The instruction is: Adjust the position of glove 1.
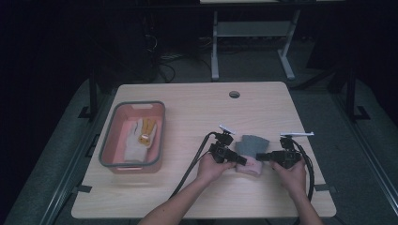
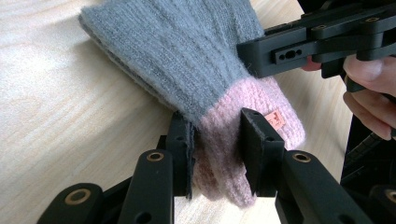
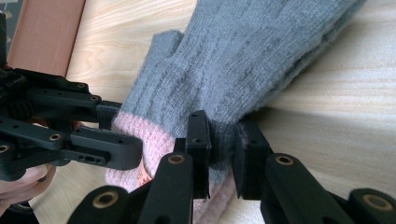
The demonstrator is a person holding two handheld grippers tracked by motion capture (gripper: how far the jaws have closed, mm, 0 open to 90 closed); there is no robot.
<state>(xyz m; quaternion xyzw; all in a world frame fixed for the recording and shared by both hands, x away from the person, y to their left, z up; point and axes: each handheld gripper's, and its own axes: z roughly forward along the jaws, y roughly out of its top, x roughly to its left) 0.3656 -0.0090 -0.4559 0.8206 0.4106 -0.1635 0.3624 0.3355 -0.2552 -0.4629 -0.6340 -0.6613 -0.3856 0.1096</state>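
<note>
A grey knit glove (image 1: 252, 144) with a pink cuff (image 1: 248, 165) lies on the wooden table (image 1: 197, 112), front and right of centre. My left gripper (image 1: 240, 160) holds the cuff from the left; in the left gripper view its jaws press into the pink cuff (image 2: 219, 135) from both sides. Coming in from the right, my right gripper (image 1: 261, 156) has its jaws shut on the glove's edge (image 3: 224, 135), where grey meets pink. The glove's fingers (image 3: 280, 42) point away from me and lie flat.
A pink bin with a grey rim (image 1: 105, 150) stands at the table's left and holds a white and tan glove (image 1: 139, 136). A round cable hole (image 1: 234, 94) sits near the far edge. A desk frame (image 1: 253, 33) stands beyond the table.
</note>
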